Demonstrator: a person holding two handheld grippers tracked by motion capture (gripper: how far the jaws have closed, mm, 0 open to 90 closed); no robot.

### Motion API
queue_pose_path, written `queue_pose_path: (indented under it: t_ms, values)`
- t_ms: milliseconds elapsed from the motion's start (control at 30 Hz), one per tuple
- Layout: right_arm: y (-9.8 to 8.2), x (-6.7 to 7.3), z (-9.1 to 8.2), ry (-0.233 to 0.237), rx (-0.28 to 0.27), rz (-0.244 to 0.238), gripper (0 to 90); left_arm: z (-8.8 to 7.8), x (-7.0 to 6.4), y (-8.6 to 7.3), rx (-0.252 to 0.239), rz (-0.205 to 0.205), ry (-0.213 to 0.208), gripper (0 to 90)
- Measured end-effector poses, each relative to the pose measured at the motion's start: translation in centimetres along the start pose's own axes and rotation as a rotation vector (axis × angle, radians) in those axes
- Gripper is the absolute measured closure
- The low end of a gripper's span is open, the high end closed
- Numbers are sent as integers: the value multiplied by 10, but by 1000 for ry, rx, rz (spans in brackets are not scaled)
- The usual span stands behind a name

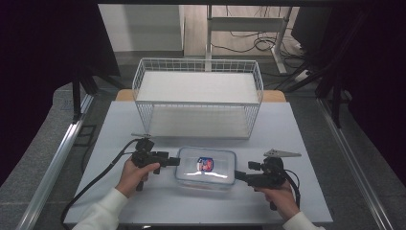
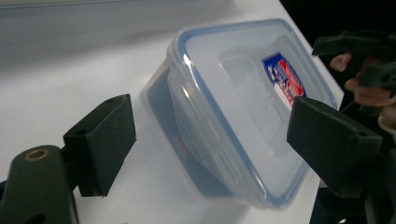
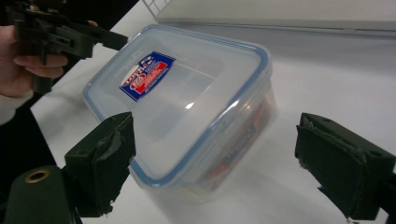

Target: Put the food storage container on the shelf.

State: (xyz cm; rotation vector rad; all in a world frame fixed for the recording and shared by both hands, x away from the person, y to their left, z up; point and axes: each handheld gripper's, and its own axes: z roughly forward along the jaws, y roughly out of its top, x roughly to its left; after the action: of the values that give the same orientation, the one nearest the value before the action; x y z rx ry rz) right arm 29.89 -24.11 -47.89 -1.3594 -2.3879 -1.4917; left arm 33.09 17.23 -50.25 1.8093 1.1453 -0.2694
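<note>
Left gripper (image 1: 173, 161) at the box's left end, jaws wide apart. Clear plastic box (image 1: 206, 167) with blue-rimmed lid sitting flat mid-table (image 1: 287, 129), bare white surface all round. Right gripper (image 1: 238, 176) at the right end, also spread. Close-up views catching the red-blue label (image 3: 147, 75). Wire basket (image 1: 198, 97) behind, well apart.

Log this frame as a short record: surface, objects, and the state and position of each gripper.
surface: white table
container: clear plastic box with blue-rimmed lid on, red and blue label on top
rack: white wire shelf behind the box, both tiers bare
left gripper: open, at the box's left end, jaws either side of it
right gripper: open, at the box's right end
contact: cannot tell
</note>
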Motion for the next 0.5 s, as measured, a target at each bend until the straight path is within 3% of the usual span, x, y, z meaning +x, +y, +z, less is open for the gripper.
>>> queue_pose_path:
  t_ms: [100, 267, 367, 467, 500]
  values:
    - [3, -4, 9, 21, 17, 26, 112, 8, 4, 2, 9, -18, -23, 152]
    - [6, -9, 23, 43, 47, 60, 95, 13, 4, 0, 10, -23, -5, 152]
    - [7, -11, 33, 59, 70, 90, 90, 16, 5, 0, 10, -47, -43, 160]
    - [8, -13, 37, 66, 79, 108, 89, 19, 7, -1, 24, -52, -48, 163]
    - [8, -15, 40, 72, 85, 136, 92, 21, 7, -2, 33, -59, -52, 167]
